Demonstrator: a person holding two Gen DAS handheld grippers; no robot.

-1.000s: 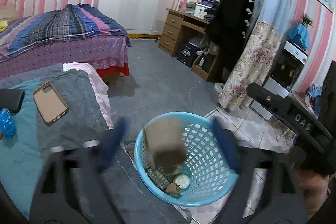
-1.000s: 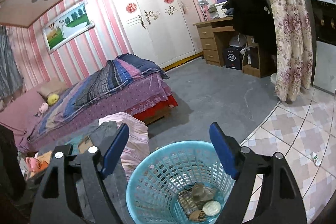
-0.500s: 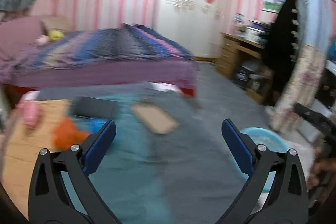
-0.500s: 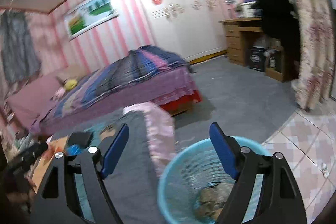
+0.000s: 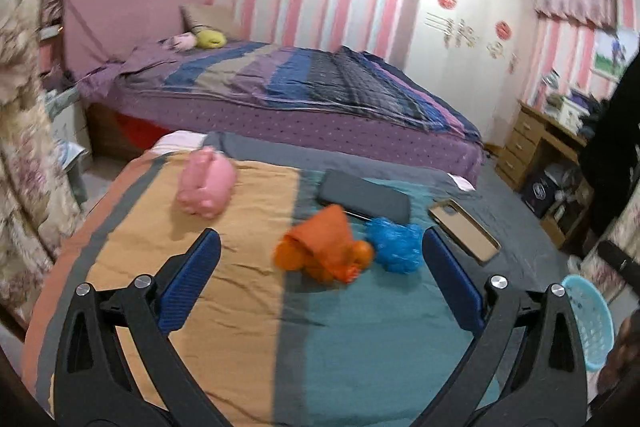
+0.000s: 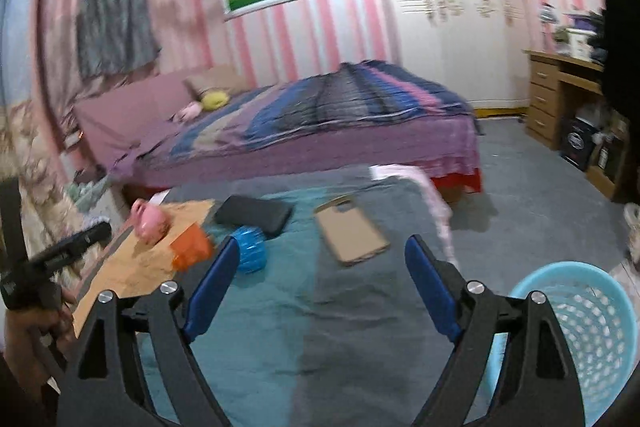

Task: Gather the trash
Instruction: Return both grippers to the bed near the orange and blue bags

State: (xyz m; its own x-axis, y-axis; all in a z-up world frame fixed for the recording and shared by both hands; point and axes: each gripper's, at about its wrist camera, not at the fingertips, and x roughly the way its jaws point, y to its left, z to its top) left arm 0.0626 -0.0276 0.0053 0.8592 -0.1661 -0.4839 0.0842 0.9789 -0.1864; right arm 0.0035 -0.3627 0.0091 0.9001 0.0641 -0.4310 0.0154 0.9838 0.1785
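On the near bed (image 5: 248,291), spread with an orange, teal and grey cover, a pink soft toy (image 5: 206,187) lies far left. Right of it sits crumpled orange trash (image 5: 324,247), touching a crinkled blue wad (image 5: 396,245). Behind them lies a dark flat case (image 5: 364,195), then a tan phone case (image 5: 464,229). No writing is readable. The left gripper (image 5: 320,283) stands wide apart, empty, near the orange trash. The right gripper (image 6: 322,291) has just been opening, nothing between its jaws. The light-blue basket (image 6: 588,331) stands far right.
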